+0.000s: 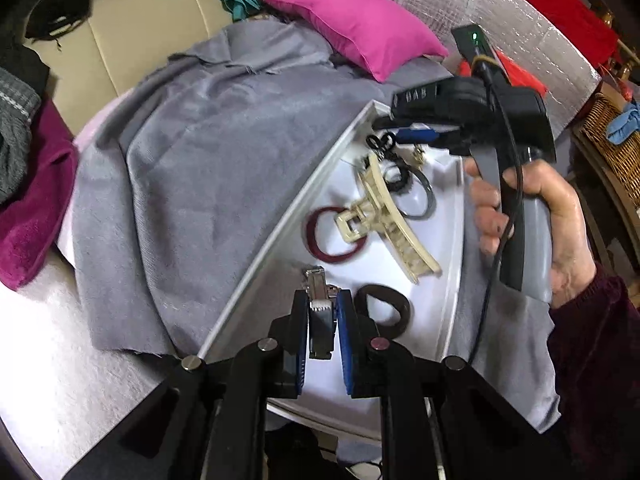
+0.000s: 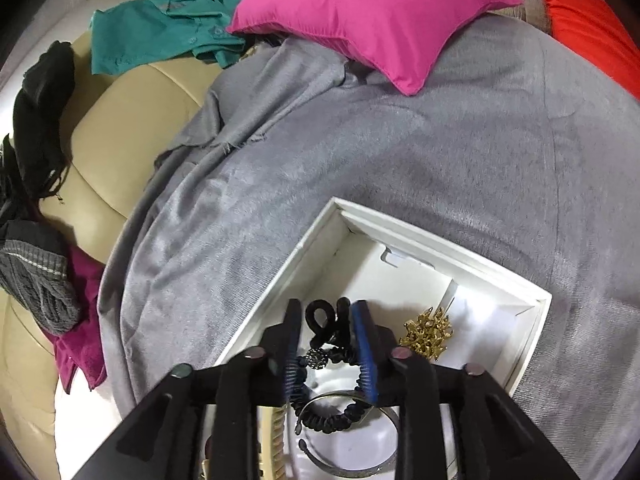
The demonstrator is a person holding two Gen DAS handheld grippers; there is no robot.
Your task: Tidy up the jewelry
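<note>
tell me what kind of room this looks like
Probably a lived-in living room or bedroom at home, not a workshop: a beige cushioned sofa strewn with clothes, a pink pillow, and a grey blanket spread out beneath a white jewelry tray.

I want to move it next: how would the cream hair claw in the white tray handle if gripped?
The cream hair claw looks like rigid plastic, probably light. Its curved, toothed shape may twist or slip between pads. It lies across a dark red ring, so lifting could snag that.

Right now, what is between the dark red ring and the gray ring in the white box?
The cream hair claw clip lies between the dark red ring and the gray ring in the white box. The left wrist view shows it.
</note>
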